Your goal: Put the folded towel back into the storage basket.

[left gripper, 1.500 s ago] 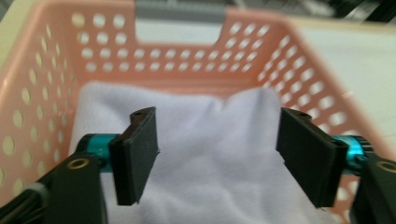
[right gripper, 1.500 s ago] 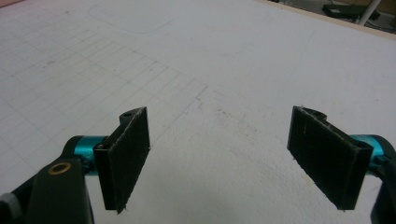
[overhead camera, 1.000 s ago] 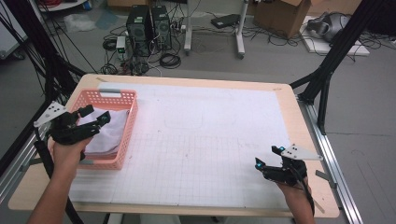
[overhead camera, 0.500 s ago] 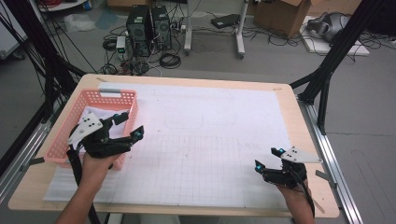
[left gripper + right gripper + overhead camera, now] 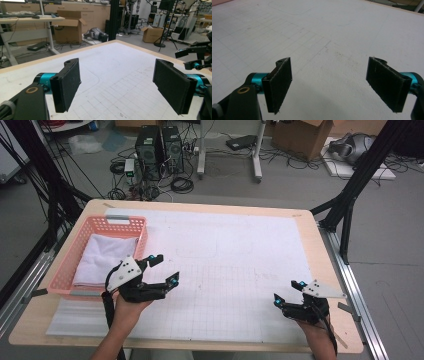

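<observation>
Left tongs (image 5: 162, 270) hover wide and empty just right of the pink basket (image 5: 65, 280) at the surface's left edge, holding what looks like a folded white towel (image 5: 105, 257). Right tongs (image 5: 287, 292), wide, sit near the front right corner.

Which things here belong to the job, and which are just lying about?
In the job:
- pink basket
- folded white cloth in it
- left hand-held gripper, open, beside the basket

Lying about:
- cardboard box
- computer towers
</observation>
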### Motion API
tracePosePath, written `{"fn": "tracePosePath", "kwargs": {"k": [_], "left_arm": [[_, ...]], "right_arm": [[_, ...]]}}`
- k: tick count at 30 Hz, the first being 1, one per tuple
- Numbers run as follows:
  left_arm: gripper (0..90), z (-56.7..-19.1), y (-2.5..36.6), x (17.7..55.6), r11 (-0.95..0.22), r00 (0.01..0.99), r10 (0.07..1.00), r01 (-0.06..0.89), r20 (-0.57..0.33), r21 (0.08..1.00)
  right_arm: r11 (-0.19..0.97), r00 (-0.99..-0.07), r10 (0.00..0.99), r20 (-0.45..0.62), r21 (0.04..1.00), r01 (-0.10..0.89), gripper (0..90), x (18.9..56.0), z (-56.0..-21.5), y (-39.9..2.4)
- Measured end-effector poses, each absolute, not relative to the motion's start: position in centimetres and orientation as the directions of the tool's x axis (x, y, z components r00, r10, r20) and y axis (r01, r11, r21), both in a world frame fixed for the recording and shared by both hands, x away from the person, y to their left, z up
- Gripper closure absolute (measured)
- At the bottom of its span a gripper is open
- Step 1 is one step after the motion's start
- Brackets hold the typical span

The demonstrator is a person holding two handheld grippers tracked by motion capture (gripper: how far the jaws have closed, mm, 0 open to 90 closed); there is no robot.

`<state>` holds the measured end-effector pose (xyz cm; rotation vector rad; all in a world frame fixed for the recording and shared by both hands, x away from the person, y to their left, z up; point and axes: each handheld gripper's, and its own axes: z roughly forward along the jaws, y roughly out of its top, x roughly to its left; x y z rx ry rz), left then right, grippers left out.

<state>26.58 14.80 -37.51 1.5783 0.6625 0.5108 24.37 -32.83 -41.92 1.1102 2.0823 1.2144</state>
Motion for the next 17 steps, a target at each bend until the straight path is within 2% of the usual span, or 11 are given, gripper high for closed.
{"fn": "tracePosePath", "kwargs": {"k": [17], "left_arm": [[22.9,-38.8,13.7,27.5,-0.059,0.740,0.668,0.163,-0.083,0.985]], "right_arm": [[0.272,-0.552,0.834,-0.006,0.874,0.403,20.0,24.7,-42.0,-33.0]]}}
